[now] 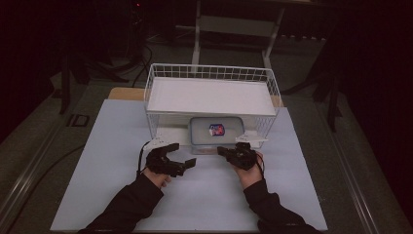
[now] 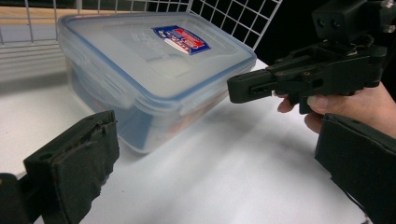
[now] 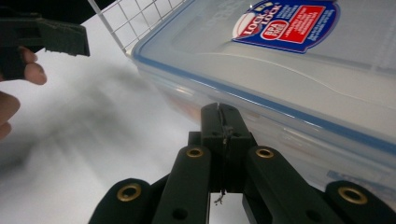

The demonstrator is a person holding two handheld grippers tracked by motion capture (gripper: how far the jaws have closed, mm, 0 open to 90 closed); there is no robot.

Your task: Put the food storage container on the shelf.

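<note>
Nearest you, your left gripper (image 1: 186, 165) stands with its jaws wide apart and nothing between them, while your right gripper (image 1: 222, 150) has its jaws pressed flat together on nothing. Just beyond both lies the clear food container (image 1: 216, 132) with a blue seal, its long axis running left to right across the white mat (image 1: 112, 161), half tucked under the wire basket shelf (image 1: 212, 92). The right tip looks closest, aimed at the container's near wall.
</note>
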